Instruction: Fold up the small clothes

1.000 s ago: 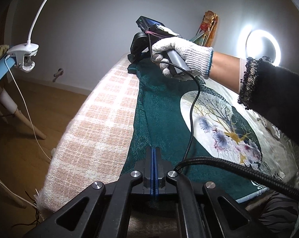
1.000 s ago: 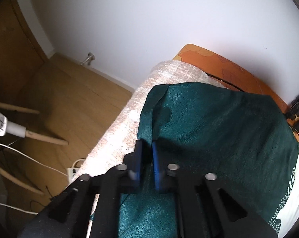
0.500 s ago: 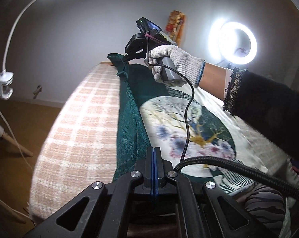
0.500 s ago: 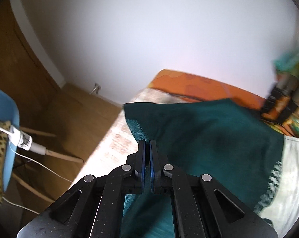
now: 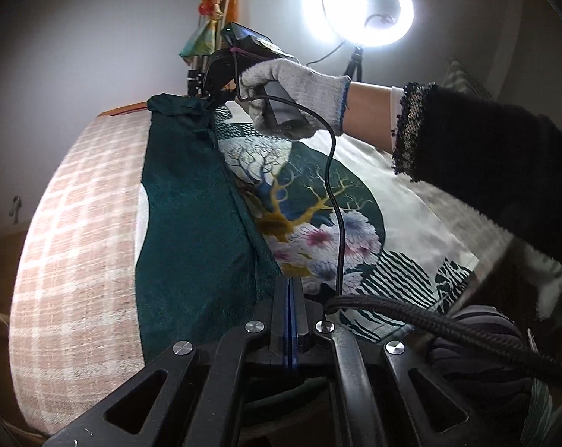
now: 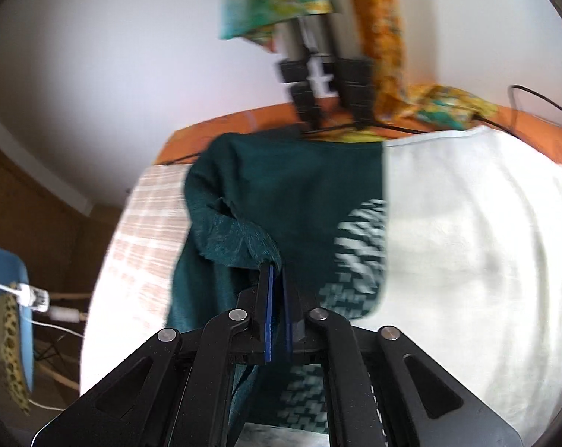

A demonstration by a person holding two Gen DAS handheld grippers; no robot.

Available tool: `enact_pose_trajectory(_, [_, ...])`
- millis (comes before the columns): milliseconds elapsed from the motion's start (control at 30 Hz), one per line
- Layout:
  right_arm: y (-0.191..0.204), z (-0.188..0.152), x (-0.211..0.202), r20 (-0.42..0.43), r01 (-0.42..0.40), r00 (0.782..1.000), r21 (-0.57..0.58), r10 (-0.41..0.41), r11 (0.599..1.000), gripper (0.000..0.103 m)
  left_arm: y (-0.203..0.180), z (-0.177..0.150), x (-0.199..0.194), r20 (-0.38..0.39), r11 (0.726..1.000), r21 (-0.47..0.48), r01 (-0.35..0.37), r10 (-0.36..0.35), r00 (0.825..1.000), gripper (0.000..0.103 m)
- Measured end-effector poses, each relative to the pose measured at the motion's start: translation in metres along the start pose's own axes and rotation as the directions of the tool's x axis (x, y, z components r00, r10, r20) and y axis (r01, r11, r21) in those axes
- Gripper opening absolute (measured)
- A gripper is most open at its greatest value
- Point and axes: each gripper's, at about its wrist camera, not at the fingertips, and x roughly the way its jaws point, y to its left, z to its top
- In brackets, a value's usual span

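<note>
A dark green and white cloth (image 5: 191, 216) with a printed tree and flowers lies on the plaid-covered table (image 5: 76, 260). My left gripper (image 5: 290, 287) is shut on its near green edge. My right gripper (image 5: 215, 98), held by a gloved hand, is shut on the far green corner and lifts it. In the right wrist view the right gripper (image 6: 277, 275) pinches a raised green fold (image 6: 232, 238), with the white part of the cloth (image 6: 467, 242) to the right.
A ring light (image 5: 359, 3) glows at the back right. A stand with colourful fabric (image 6: 318, 37) rises behind the table. An orange surface (image 6: 221, 130) borders the far edge. A blue chair (image 6: 5, 298) and cables stand on the left floor.
Both grippers have carried the green edge rightward over the cloth, so the green side folds toward the printed middle. The right gripper, open a second ago, has shut on the corner.
</note>
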Motion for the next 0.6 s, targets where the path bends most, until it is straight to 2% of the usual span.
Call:
enact_pose_trajectory(67, [0.0,0.002,-0.003,-0.002,0.098,0.995,-0.042,-0.098,0.994,0.007,0.001,0.0,0.001,-0.022,1.0,0.002,0.021,-0.021,1.0,0.003])
enact_pose_trajectory(100, [0.003,0.003,-0.006,0.008,0.128,0.992,-0.082,-0.128,0.988,0.011,0.001,-0.001,0.001,-0.03,1.0,0.002,0.028,-0.028,0.999,0.014])
enact_pose_trajectory(133, [0.003,0.004,-0.011,0.026,0.144,0.989,-0.123,-0.142,0.982,0.013,0.002,-0.001,0.001,-0.03,1.0,-0.003,0.025,-0.025,0.999,0.018])
enact_pose_trajectory(233, [0.02,0.008,-0.023,0.094,0.14,0.988,-0.218,-0.123,0.966,0.028,0.01,-0.005,-0.003,-0.015,1.0,-0.027,0.015,-0.016,1.0,0.019])
enact_pose_trajectory(300, [0.032,0.012,-0.023,0.109,0.109,0.991,-0.276,-0.082,0.955,0.05,0.018,-0.006,-0.008,-0.003,0.999,-0.042,-0.009,0.009,1.0,0.019])
enact_pose_trajectory(333, [0.033,0.011,-0.022,0.112,0.11,0.99,-0.291,-0.08,0.95,0.053,0.021,-0.006,-0.009,-0.001,0.999,-0.046,-0.026,0.026,1.0,0.019])
enact_pose_trajectory(500, [0.056,0.011,0.011,0.067,0.101,0.995,-0.421,-0.08,0.901,0.053,0.039,-0.011,-0.012,-0.001,0.995,-0.073,-0.072,0.072,0.997,0.019])
enact_pose_trajectory(600, [0.072,0.004,0.03,0.059,0.128,0.992,-0.514,-0.114,0.848,0.053,0.048,-0.015,-0.005,-0.022,0.993,-0.083,-0.079,0.077,0.997,0.019])
